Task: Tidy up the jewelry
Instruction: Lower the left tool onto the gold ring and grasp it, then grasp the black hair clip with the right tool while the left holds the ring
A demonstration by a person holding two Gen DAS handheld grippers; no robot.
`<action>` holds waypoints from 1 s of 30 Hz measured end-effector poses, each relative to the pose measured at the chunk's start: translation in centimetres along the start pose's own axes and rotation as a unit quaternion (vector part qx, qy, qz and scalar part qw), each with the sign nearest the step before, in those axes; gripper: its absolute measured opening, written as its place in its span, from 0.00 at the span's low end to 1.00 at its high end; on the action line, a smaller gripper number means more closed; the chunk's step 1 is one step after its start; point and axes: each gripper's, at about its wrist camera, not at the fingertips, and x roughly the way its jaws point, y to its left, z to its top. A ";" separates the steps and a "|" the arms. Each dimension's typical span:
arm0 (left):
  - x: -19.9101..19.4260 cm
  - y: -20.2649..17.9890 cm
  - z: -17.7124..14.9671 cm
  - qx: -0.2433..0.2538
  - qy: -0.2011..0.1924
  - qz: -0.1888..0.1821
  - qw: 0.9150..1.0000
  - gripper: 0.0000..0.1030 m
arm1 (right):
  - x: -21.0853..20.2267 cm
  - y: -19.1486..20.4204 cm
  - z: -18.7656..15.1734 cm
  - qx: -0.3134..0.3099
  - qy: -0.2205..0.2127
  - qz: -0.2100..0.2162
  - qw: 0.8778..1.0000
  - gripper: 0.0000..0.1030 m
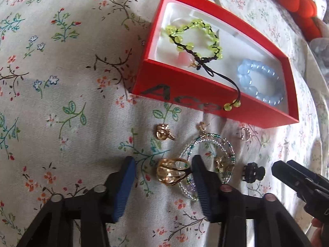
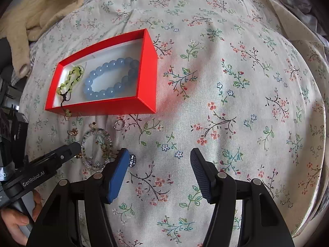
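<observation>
A red box [image 1: 185, 94] [image 2: 144, 78] lies on the floral cloth and holds a green bead bracelet [image 1: 193, 35] [image 2: 72, 78] and a blue bead bracelet [image 1: 259, 82] [image 2: 111, 78]. The green one's cord hangs over the front wall. My left gripper [image 1: 164, 177] [image 2: 77, 145] is open, with a large gold ring [image 1: 172, 170] between its fingers on the cloth. A clear seed-bead loop [image 1: 207, 162] [image 2: 96, 150] lies beside it. My right gripper [image 2: 159, 166] [image 1: 276, 167] is open and empty above bare cloth.
Small gold earrings [image 1: 164, 134] [image 1: 202, 127], a thin ring [image 1: 245, 134] [image 2: 119, 124] and a black hair claw [image 1: 254, 173] lie in front of the box. A small dark stud [image 2: 132, 160] sits by my right gripper's left finger. A cream knit [image 2: 41, 10] lies at the far left.
</observation>
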 end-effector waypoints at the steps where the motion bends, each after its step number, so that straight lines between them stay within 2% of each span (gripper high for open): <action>1: 0.1 -0.2 0.2 0.003 0.001 0.000 1.000 0.38 | 0.0 -0.1 -0.1 0.001 0.001 0.001 1.000 0.63; 2: 0.2 -0.4 0.2 0.006 0.002 0.000 1.000 0.31 | 0.0 0.0 0.0 0.001 0.002 0.001 1.000 0.63; 3: 0.3 -0.6 0.3 0.008 0.003 -0.001 1.000 0.29 | 0.0 0.0 0.0 0.001 0.002 0.002 1.000 0.63; 14: -1.5 -1.0 0.2 0.019 -0.022 0.000 1.000 0.29 | 0.5 0.8 -0.4 -0.006 0.010 0.007 1.000 0.63; 23: -3.1 1.2 -0.3 0.017 -0.033 0.011 0.999 0.29 | 1.7 2.4 -0.5 -0.022 0.025 0.017 0.999 0.63; 30: -3.9 2.6 -0.6 0.013 -0.038 0.013 0.999 0.29 | 2.7 3.6 -0.5 -0.041 0.028 -0.001 0.999 0.63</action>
